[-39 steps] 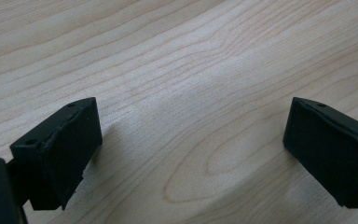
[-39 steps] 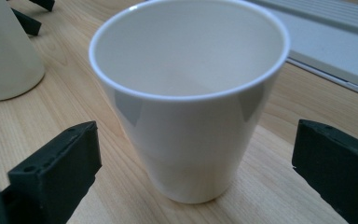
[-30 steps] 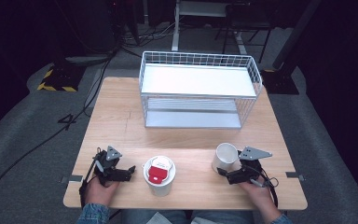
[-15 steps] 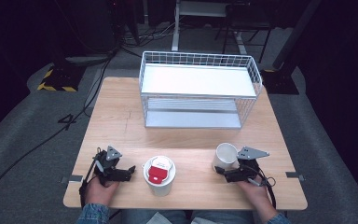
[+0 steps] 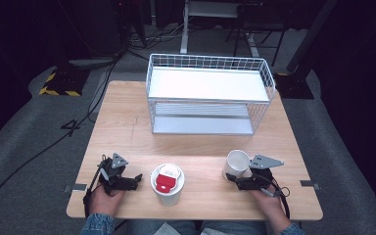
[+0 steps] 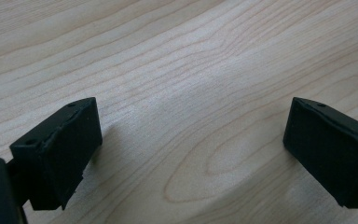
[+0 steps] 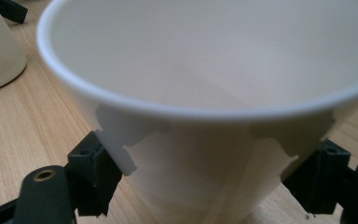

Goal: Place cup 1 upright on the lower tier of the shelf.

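Sitting between right tool's [image 7: 205, 186] jaws, white cup [image 7: 205, 93].

This looked like a lab or test room set up for recording, not a home. A lone wooden tabletop [image 5: 127, 117] stood on grey carpet [image 5: 24, 147] in a dim room. Black cables [image 5: 39, 152] trailed across the floor at the left, and a yellow-and-black hazard-striped plate [image 5: 58, 90] lay at the far left. Metal stand legs and frames [image 5: 186, 29] rose in the dark behind. Tape marks [image 5: 74, 188] sat on the near tabletop edges
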Tool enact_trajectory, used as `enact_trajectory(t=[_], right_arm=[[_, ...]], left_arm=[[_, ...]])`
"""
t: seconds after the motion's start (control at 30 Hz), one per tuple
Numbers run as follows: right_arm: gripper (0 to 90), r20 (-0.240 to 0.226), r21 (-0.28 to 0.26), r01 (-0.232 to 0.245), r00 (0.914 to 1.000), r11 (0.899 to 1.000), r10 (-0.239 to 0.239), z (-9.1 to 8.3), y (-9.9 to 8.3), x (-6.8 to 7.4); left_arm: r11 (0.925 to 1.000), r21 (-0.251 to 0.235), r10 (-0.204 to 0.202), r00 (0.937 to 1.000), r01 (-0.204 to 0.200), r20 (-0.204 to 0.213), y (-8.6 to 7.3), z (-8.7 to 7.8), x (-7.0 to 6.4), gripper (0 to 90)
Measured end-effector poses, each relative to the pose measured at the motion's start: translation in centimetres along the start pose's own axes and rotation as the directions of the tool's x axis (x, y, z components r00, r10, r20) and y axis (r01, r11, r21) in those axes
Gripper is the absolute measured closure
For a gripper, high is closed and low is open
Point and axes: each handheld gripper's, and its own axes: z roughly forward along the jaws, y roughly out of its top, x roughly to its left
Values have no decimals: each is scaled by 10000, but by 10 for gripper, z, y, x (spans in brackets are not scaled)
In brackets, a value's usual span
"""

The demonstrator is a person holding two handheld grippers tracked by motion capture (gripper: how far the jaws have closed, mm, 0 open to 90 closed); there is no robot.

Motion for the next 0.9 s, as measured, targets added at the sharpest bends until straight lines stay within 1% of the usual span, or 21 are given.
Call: enact_trajectory(t=[0.37, 0.53, 0.6, 0.9], right_arm=[[229, 52, -37, 110, 9999, 9999, -110, 1, 0, 0], [230, 162, 152, 196, 9997, 9997, -199, 0, 2, 2], [230, 248, 256, 359, 9990, 9990, -365, 0, 4, 4], [230, 209, 300, 610, 9979, 9977, -617, 0, 17, 7]], left_arm=[[10000, 3, 15, 10000, -15, 0, 0, 0, 0, 48], [10000, 5, 12, 10000, -12, 0, 0, 0, 0, 48], [10000, 2, 12, 10000, -12, 1, 0, 0, 0, 48], [10000, 7, 20, 10000, -20, 2, 0, 0, 0, 48]])
